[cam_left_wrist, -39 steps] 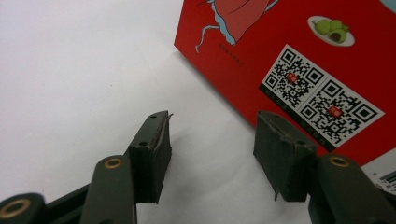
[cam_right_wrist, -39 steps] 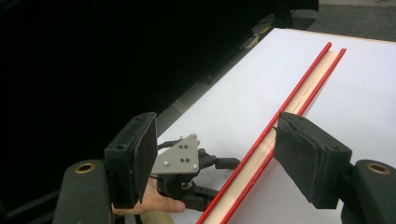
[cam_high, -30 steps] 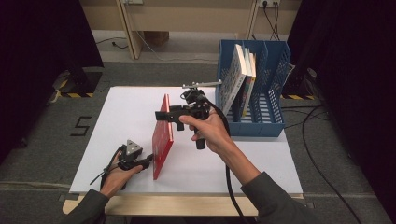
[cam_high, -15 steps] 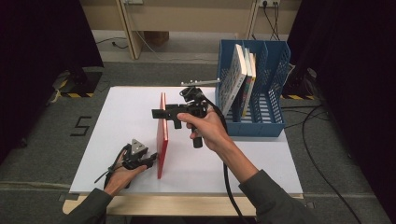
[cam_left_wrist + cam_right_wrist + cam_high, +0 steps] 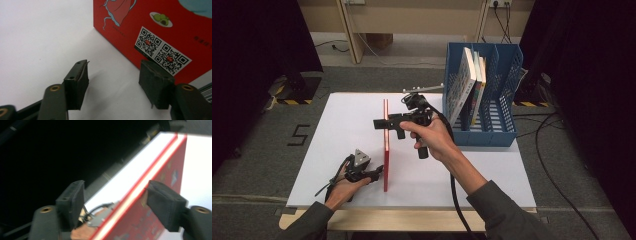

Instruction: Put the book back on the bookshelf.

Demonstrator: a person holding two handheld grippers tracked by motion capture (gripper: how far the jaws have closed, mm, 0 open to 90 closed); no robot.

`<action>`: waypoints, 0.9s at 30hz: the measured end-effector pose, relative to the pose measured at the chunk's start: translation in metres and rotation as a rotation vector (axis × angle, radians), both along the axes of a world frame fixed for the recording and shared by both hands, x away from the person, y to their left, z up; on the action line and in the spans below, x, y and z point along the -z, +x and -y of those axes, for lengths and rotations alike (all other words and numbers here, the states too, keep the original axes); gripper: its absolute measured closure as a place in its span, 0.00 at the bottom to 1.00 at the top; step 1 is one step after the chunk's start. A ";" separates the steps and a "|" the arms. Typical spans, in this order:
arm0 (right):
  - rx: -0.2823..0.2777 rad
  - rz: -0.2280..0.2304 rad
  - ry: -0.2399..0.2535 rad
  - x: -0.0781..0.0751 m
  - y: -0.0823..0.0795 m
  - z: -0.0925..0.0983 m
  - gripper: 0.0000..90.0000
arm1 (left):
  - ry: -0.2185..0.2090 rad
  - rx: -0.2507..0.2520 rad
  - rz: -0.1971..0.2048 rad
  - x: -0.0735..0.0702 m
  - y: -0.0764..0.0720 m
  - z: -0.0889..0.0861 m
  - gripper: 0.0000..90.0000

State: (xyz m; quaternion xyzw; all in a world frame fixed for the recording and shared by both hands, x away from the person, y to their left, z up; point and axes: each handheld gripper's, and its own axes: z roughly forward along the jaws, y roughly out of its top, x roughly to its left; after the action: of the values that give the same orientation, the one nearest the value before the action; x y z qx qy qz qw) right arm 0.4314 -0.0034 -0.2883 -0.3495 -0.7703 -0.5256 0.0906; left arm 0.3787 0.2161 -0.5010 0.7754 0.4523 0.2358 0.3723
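High view, book: a thin red book (image 5: 385, 150) stands upright on edge near the middle of the white desk (image 5: 492, 170), its long edge running from near to far.
Left gripper: the left gripper (image 5: 374, 173) lies low at the near left of the desk, just left of the book's near end, with the grey three-cornered plate on top.
Left gripper state: its jaws have just been opening; in the left gripper view they stand apart with bare desk between them, and the pads touch nothing.
Left gripper view, book: the red cover (image 5: 160, 32) with two square printed codes rises just beyond the right jaw, its lower corner resting on the desk.
Right gripper: the right gripper (image 5: 381, 123) is held above the desk and reaches leftward to the book's top edge toward the far end.
Right gripper state: in the right gripper view the jaws straddle the book's top edge (image 5: 140, 192); the right pad meets the cover, the left pad stands clear of it, so this gripper is open around the book and has just widened a little.
Blue rack: a blue file rack (image 5: 507, 100) stands at the far right of the desk with several books (image 5: 467, 85) leaning in it, well apart from the red book.
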 end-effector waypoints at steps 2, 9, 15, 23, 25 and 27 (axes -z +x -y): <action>-0.009 -0.032 -0.028 0.010 0.002 -0.004 0.35 | 0.006 0.005 0.005 0.000 -0.001 0.001 0.44; -0.034 -0.047 -0.102 0.010 0.004 -0.006 0.36 | -0.002 0.018 0.014 0.000 -0.003 0.003 0.43; -0.026 -0.040 -0.152 0.005 0.003 -0.004 0.36 | -0.003 0.046 0.023 -0.002 -0.008 0.008 0.43; -0.029 -0.012 -0.248 0.004 0.004 0.001 0.45 | -0.005 0.100 0.032 -0.004 -0.017 0.021 0.44; -0.033 0.021 -0.299 0.001 0.003 0.002 0.48 | -0.015 0.106 0.023 -0.004 -0.016 0.021 0.42; -0.035 0.072 -0.371 -0.002 0.002 0.003 0.54 | -0.025 0.110 0.021 -0.003 -0.016 0.021 0.34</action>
State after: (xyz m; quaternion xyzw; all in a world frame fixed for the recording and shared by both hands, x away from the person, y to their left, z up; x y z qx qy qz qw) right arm 0.4335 -0.0067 -0.2861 -0.3278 -0.8626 -0.3852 0.0060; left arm 0.3631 0.1952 -0.4976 0.7917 0.4080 0.2175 0.3993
